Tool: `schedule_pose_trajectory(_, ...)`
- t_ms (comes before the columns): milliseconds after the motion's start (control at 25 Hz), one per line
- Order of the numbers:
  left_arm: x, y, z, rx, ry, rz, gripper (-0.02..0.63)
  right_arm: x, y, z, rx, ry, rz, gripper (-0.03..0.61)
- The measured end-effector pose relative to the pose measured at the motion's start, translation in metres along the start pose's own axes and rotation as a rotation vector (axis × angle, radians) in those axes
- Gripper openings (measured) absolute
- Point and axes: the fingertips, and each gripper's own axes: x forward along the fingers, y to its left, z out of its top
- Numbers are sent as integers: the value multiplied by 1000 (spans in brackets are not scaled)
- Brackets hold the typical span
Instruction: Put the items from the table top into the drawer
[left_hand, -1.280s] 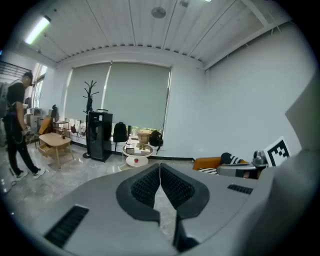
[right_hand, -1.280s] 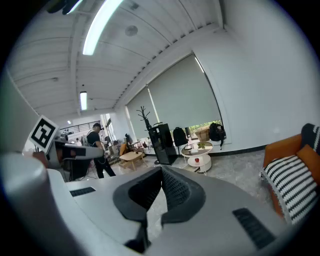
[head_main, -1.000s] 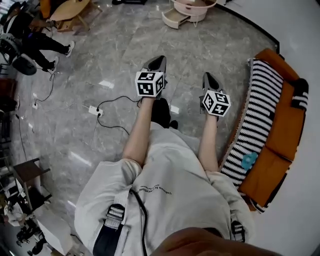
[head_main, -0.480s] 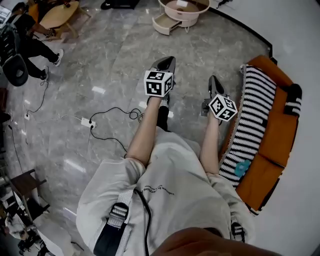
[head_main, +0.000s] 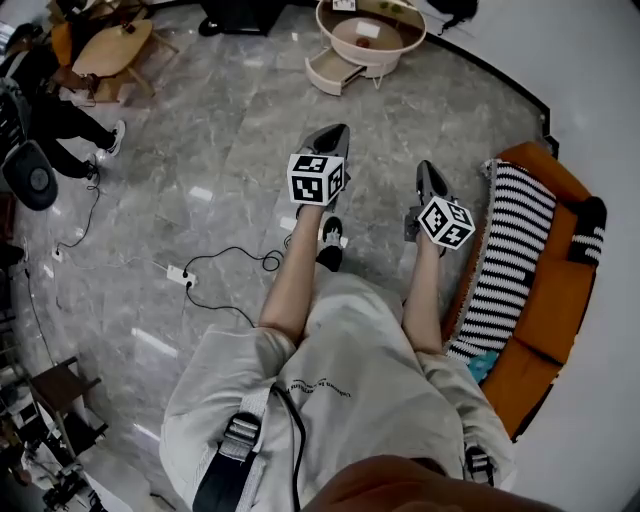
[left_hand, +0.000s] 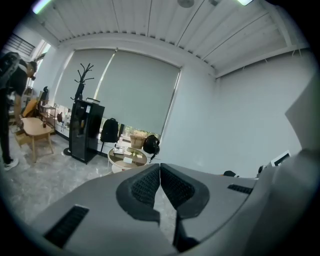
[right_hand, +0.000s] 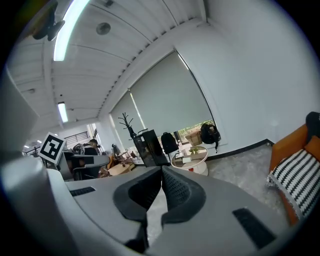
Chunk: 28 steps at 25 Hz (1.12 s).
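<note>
A round pale table (head_main: 408, 44) stands far ahead at the top of the head view, with a few small items on its top (head_main: 368, 30) and an open drawer (head_main: 325, 72) at its left side. The left gripper view also shows the table (left_hand: 128, 159) small in the distance, as does the right gripper view (right_hand: 192, 159). My left gripper (head_main: 340, 129) and right gripper (head_main: 424, 166) are held out side by side over the grey floor, pointing toward it. Both are shut and hold nothing (left_hand: 159, 166) (right_hand: 161, 170).
An orange sofa (head_main: 560, 290) with a striped blanket (head_main: 512, 235) lines the right wall. A power strip and black cable (head_main: 180, 273) lie on the floor at left. A wooden table (head_main: 110, 45) and a person stand upper left. A black cabinet (left_hand: 85, 131) stands near the round table.
The person has walked forward: the round table and drawer have come further into view at the top, and the sofa and floor cable have slid back. Both grippers stay shut.
</note>
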Motion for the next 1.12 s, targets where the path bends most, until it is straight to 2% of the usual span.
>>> schedule_pose_trajectory(240,52,42,28,21,8,4,21,76,1,23,21,-6,43,35)
schedule_pose_trajectory(360,69,59,45,19,-3,-3,21,98,4,30,16,-6,44,35)
schedule_pose_trajectory(480,82,72,47,13,4,-13,21,112,3,28,-7,10,27,34)
schedule_pose_trajectory(880,151,69,42,-14,32,-27,21,146,-57,44,-28,50,-39,35)
schedule_pose_trajectory(1120,211,75,73,3,18,5,21,203,-82,84,-41,49,28,35)
